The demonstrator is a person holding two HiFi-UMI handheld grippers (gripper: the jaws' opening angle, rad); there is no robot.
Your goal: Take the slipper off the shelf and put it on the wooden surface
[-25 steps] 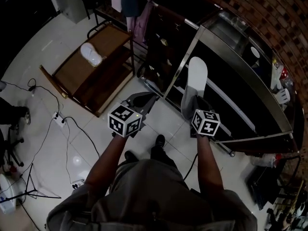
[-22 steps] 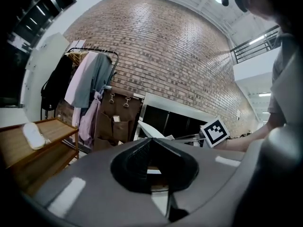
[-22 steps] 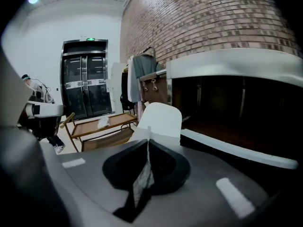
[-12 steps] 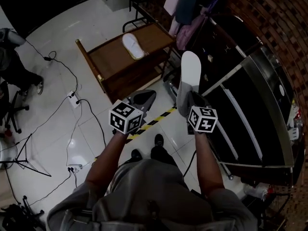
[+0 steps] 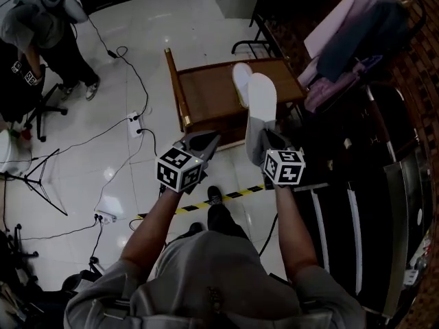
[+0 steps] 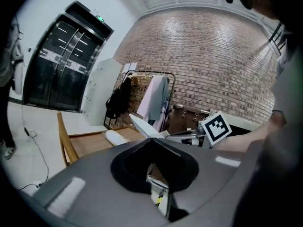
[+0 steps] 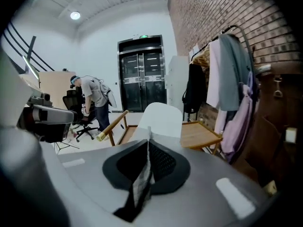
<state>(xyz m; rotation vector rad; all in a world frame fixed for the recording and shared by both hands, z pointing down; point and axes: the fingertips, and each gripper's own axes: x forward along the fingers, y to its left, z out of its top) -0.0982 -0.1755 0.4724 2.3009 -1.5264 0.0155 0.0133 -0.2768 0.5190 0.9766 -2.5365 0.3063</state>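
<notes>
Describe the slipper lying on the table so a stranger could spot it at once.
Look for the wooden table on the white floor beside the clothes rack. A white slipper lies flat on its top. The only other slipper is held up in the air, clamped in the right gripper.

Matt wood table (image 5: pixel 206 98); glossy tile floor (image 5: pixel 158 40); rough brick wall (image 6: pixel 213 56).
</notes>
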